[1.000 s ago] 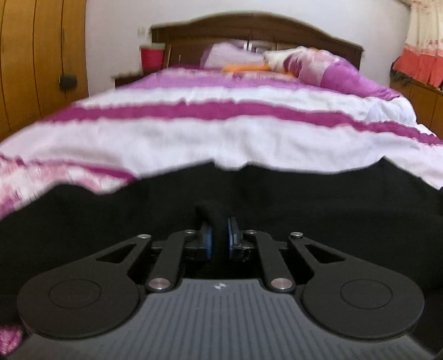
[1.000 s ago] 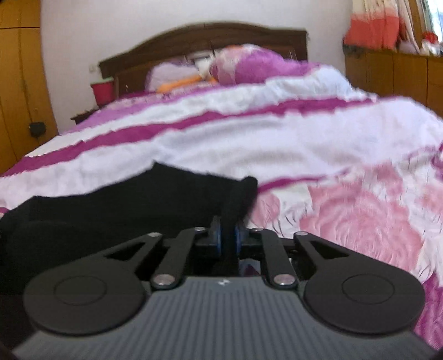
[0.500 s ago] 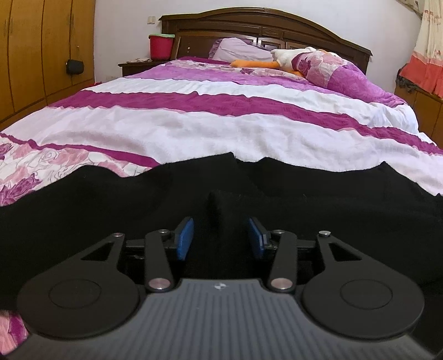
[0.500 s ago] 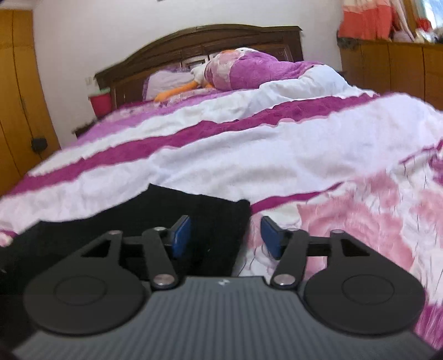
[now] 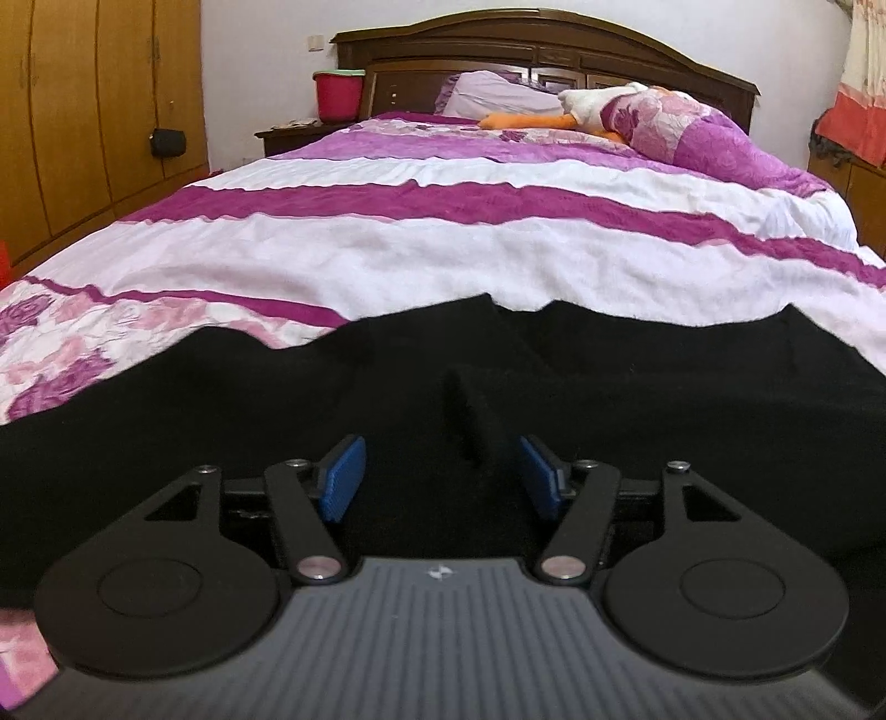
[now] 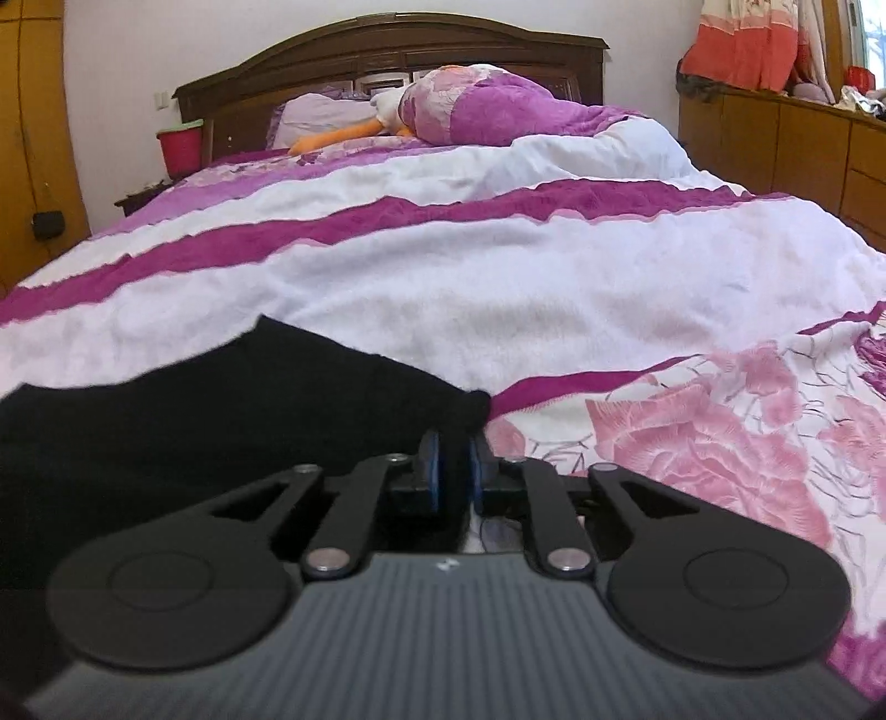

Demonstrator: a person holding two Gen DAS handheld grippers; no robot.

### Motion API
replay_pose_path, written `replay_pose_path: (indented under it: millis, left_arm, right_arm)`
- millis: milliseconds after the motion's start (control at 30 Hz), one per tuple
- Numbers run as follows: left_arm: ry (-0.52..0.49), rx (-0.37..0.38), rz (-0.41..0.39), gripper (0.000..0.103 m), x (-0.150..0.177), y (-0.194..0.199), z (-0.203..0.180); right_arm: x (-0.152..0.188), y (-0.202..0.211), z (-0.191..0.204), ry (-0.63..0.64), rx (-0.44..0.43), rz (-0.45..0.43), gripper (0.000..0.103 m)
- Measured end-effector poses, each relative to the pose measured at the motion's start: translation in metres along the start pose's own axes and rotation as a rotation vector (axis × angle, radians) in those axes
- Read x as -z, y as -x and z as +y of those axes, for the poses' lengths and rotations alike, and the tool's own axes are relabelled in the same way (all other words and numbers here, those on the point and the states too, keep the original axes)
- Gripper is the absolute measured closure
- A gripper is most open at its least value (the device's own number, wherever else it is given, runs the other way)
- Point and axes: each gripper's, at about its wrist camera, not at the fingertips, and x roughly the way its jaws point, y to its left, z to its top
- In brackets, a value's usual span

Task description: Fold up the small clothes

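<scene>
A black garment (image 5: 664, 399) lies spread across the near end of the bed. In the left wrist view my left gripper (image 5: 443, 476) sits low over it, and its jaws are opening. A small raised fold of the black cloth (image 5: 462, 421) stands between the blue pads (image 5: 343, 476) without touching them. In the right wrist view my right gripper (image 6: 453, 471) is at the right-hand corner of the black garment (image 6: 221, 421). Its jaws are closing, and the blue pads pinch that black corner between them.
The purple, white and pink floral bedspread (image 6: 554, 288) stretches away to a dark wooden headboard (image 5: 542, 50). Pillows and a rolled purple quilt (image 5: 692, 133) lie at the far end. A red bucket (image 5: 335, 97) is on the nightstand, a wardrobe stands left and wooden cabinets (image 6: 786, 138) right.
My left jaws have let go of the pinched fold and spread apart. My right jaws opened off the garment's corner, then closed on it again.
</scene>
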Motion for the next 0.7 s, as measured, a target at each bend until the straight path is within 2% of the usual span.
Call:
replay_pose_path:
  millis: [100, 333, 533, 600, 700]
  left_arm:
    - [0.016, -0.023, -0.004, 0.036, 0.000, 0.020, 0.014]
    - [0.082, -0.124, -0.002, 0.036, 0.009, 0.068, 0.062]
    - [0.191, -0.184, 0.018, 0.035, 0.023, 0.106, 0.114]
    - [0.237, -0.199, 0.027, 0.034, 0.030, 0.116, 0.132]
    - [0.306, -0.222, 0.035, 0.030, 0.041, 0.126, 0.158]
  right_arm:
    - [-0.001, 0.025, -0.002, -0.018, -0.047, -0.010, 0.073]
    - [0.003, 0.090, 0.004, -0.003, -0.143, -0.026, 0.061]
    - [0.010, 0.141, 0.009, -0.003, -0.187, -0.029, 0.059]
    - [0.014, 0.155, 0.010, 0.000, -0.197, -0.026, 0.049]
    - [0.023, 0.175, 0.013, 0.016, -0.202, -0.027, 0.046]
